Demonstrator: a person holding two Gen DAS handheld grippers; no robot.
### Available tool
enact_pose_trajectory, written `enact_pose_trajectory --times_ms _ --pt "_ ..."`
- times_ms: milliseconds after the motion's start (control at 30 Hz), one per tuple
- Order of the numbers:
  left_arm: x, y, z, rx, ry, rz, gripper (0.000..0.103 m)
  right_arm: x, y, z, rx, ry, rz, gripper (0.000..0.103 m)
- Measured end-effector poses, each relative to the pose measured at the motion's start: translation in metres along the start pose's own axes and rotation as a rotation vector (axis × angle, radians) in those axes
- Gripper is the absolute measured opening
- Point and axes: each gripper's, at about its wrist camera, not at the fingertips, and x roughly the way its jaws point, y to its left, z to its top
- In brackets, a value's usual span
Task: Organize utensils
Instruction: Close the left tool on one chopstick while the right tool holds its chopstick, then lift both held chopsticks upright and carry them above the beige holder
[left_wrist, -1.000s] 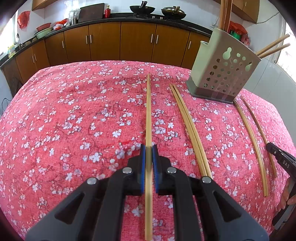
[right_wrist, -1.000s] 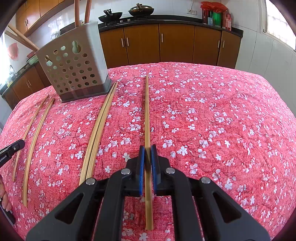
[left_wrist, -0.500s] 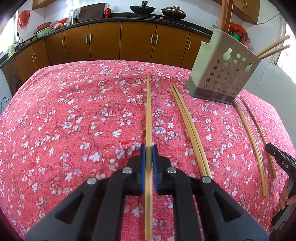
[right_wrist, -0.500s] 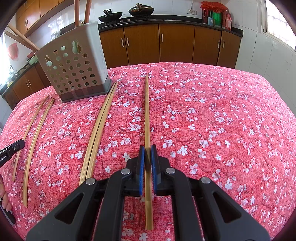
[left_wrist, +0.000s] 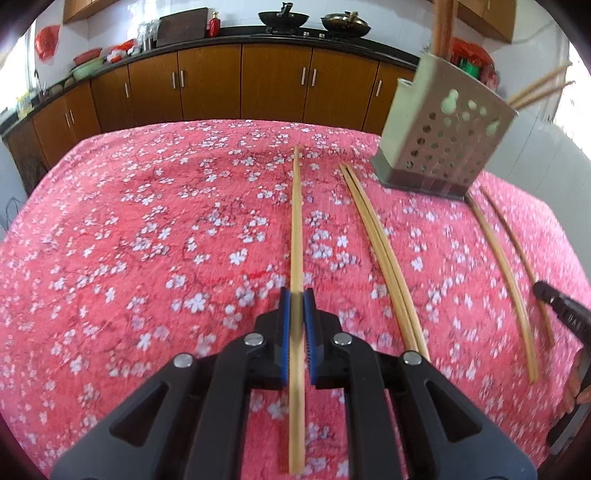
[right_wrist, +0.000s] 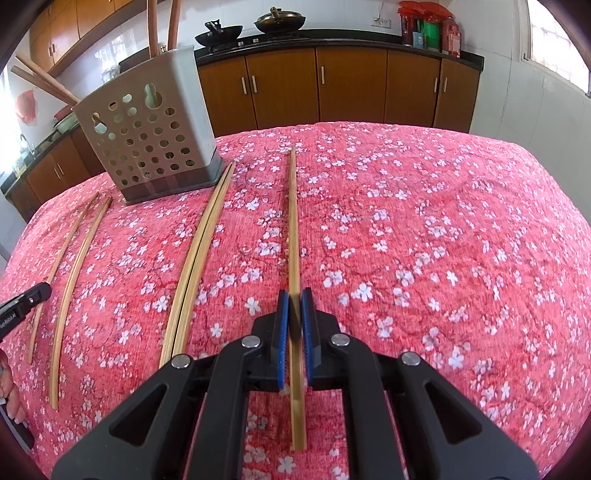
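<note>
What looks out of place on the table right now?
Nothing is damaged or spilled. Loose chopsticks still lie on the floral cloth rather than in the perforated holder: a touching pair beside it and two separate ones further left. Each set of tongs is shut on one chopstick.

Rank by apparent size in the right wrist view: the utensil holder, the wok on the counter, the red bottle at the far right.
1. Utensil holder, by far the largest, though it is also nearest.
2. Wok.
3. Red bottle, looks smaller than the wok, but the two are close enough to be unsure.
</note>
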Motion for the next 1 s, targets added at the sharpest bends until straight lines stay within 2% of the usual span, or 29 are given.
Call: enact_pose_trajectory --times_ms 133,233,300,467,567,767,867,1000 --pt "-0.003 -0.003 -0.003 0.01 0.001 0.001 0.009 -0.002 -0.002 0.0 0.009 -0.007 0.01 0.008" --pt "-0.011 -0.005 -0.002 0.043 0.0 0.022 0.009 -0.02 0.002 0.001 -0.021 -0.074 -0.013 0.008" --pt "-0.025 -0.004 0.002 0.05 -0.033 0.022 0.009 -0.035 0.002 0.006 -0.03 -0.127 -0.021 0.008" --pt "-0.079 -0.008 0.021 0.053 -0.171 0.022 0.009 -0.086 0.006 0.026 -0.037 -0.312 -0.025 0.008" --pt "-0.104 -0.015 0.036 0.067 -0.233 0.011 0.009 -0.107 0.006 0.037 -0.027 -0.376 -0.001 0.008" --pt "-0.134 -0.018 0.061 0.065 -0.299 -0.03 0.007 -0.125 0.013 0.049 -0.027 -0.444 0.017 0.008" --pt "-0.143 -0.012 0.069 0.056 -0.322 -0.055 0.003 -0.13 0.013 0.052 -0.025 -0.457 0.031 0.008" --pt "-0.156 -0.017 0.075 0.087 -0.366 -0.044 0.002 -0.139 0.013 0.058 -0.021 -0.48 0.05 0.008"
